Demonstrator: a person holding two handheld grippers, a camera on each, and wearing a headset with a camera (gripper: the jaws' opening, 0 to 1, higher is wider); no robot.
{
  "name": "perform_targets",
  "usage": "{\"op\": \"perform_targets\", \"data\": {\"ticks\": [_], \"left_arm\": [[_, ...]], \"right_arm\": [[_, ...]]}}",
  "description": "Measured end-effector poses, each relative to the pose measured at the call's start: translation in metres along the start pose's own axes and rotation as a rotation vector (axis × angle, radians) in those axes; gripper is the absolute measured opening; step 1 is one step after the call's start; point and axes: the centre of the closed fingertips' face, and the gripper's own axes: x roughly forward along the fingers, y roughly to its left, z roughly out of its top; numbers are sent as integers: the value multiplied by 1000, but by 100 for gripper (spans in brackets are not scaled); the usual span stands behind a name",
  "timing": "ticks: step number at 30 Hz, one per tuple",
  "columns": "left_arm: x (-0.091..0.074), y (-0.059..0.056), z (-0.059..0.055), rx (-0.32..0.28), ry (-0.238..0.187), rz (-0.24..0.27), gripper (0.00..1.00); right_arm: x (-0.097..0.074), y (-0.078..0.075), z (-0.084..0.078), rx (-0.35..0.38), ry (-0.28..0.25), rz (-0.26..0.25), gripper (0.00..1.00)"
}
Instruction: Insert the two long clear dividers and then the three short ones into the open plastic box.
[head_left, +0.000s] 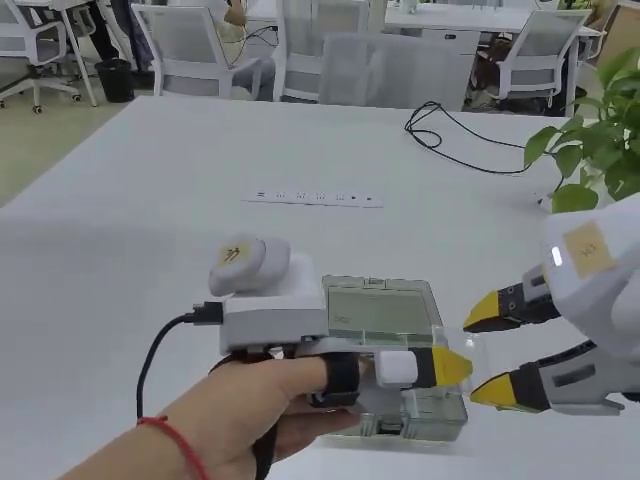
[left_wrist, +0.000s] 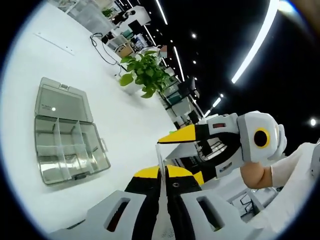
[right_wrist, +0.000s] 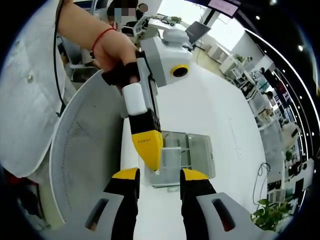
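The open plastic box (left_wrist: 55, 170) lay on the white worktop (head_left: 150, 250) close to its near edge, with its lid (left_wrist: 62, 102) folded flat toward the far edge. Clear partitions stood inside it, splitting the base into compartments; their number could not be told.

The left gripper (left_wrist: 162, 172) was raised above the worktop, its jaws clenched on a thin clear divider (left_wrist: 159, 155) that stood on edge between the yellow tips. In the head view this gripper (head_left: 455, 367) reached over the box's right end, gripped by a hand (head_left: 250, 410) with a red string (head_left: 175, 440) around the wrist.

The right gripper (right_wrist: 160, 175) was released, its jaws well apart and holding nothing. It faced the left gripper's tip from the right, one jaw to either side of that tip but apart from it, just beside the box's right end (head_left: 490, 350).

A white power strip (head_left: 315, 197) lay toward the middle of the worktop, a looped black cable (head_left: 450, 135) near the far right corner, and a leafy plant (head_left: 595, 140) stood at the right edge
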Motion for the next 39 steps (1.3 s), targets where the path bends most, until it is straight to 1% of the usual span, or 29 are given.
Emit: {"op": "perform_targets", "data": {"ticks": [5,9,15,16,17,18,20,21,23,24,25,26,27,28,30,31,33,34,35,36,37,39], "left_arm": [[0,0,-2,7,7,2,0],[-1,0,-3,-15,-2,0,0],[-2,1,-3,-18,-11,5,0],[-2,1,-3,-16,-13,8,0],[-3,3,-2,2,-20,15,0],[-4,3,-2,-1,-17,15,0],[-5,3,-3,19,-11,15,0],[-7,7,-4,75,3,35,0],[-9,9,-6,127,17,44,0],[-9,7,-6,167,18,34,0],[-10,7,-7,190,27,32,0],[-10,7,-9,245,39,34,0],[-11,6,-9,280,39,30,0],[-11,5,-11,310,53,26,0],[-12,5,-13,365,65,18,0],[-13,2,-15,406,71,5,0],[-13,-1,-19,455,89,-15,0],[-14,-1,-19,465,93,-19,0],[-14,-3,-21,491,100,-29,0],[-14,-3,-21,509,97,-32,0],[-15,-3,-24,535,113,-35,0],[-16,-5,-27,576,133,-49,0]], "right_arm": [[0,2,0,-1,2,2,33],[0,3,1,-10,-2,-1,33],[1,3,1,-17,-6,-4,33],[1,2,1,-14,-6,-7,35],[1,2,1,-11,-6,-6,35],[0,2,3,-9,-13,-7,35],[-3,-1,5,12,-35,-7,36],[-4,-1,6,22,-45,-2,36],[-6,-4,8,61,-75,8,36],[-7,-4,8,79,-89,20,36],[-8,-5,8,89,-97,28,35],[-9,-6,8,102,-107,36,34],[-10,-6,8,112,-116,46,34],[-11,-5,9,126,-129,71,33],[-13,-4,10,139,-143,92,32],[-13,-9,8,151,-157,107,32],[-16,-8,12,178,-188,143,30],[-17,-8,14,184,-201,156,28],[-19,-7,15,201,-214,180,27],[-20,-7,16,206,-217,187,27],[-20,-8,14,204,-219,200,26],[-21,-5,15,201,-224,227,25]]}}
